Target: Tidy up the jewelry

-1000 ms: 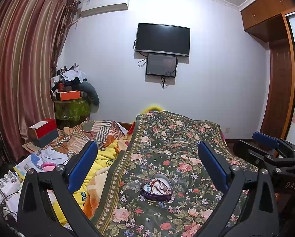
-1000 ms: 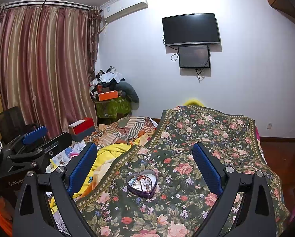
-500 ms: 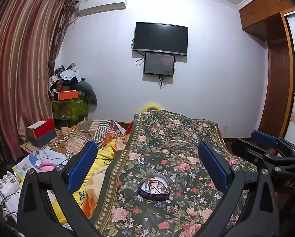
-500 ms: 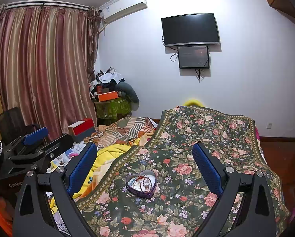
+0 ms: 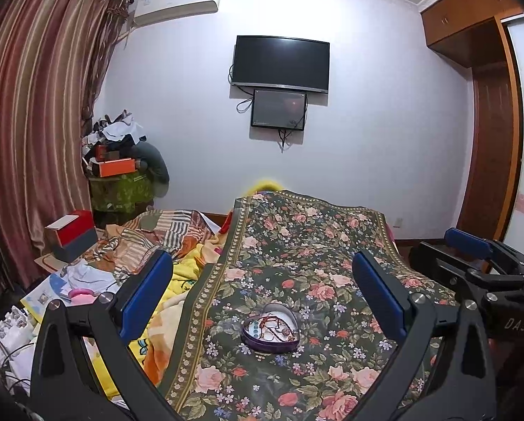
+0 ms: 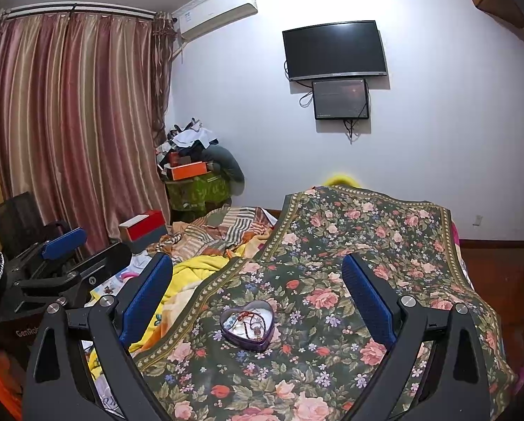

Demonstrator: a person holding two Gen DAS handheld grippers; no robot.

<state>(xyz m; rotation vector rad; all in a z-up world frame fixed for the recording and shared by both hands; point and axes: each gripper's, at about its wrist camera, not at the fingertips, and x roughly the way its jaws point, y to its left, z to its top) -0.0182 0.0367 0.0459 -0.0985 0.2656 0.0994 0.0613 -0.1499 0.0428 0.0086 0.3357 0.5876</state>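
Observation:
A purple heart-shaped tin [image 5: 270,329] [image 6: 247,323] lies open on the floral bedspread [image 5: 314,245] [image 6: 367,231], holding a tangle of beads, chains and small pieces of jewelry. My left gripper [image 5: 262,280] hangs above and short of the tin, open, with nothing between its blue pads. In the same way my right gripper [image 6: 258,277] stands open and empty over the near part of the bed. Each gripper shows in the other's view: the right one [image 5: 472,256] at the right edge, the left one [image 6: 62,249] at the left edge.
Rumpled yellow and striped blankets [image 5: 163,245] lie left of the floral cover. A red and grey box [image 5: 72,235], papers and a cluttered green-draped stand [image 5: 121,189] sit by the curtain. A TV [image 5: 281,63] hangs on the far wall; a wooden wardrobe [image 5: 486,140] stands at right.
Both views shift only slightly; the left gripper has drifted a little, so the tin sits marginally further left between its fingers. Both grippers stay open.

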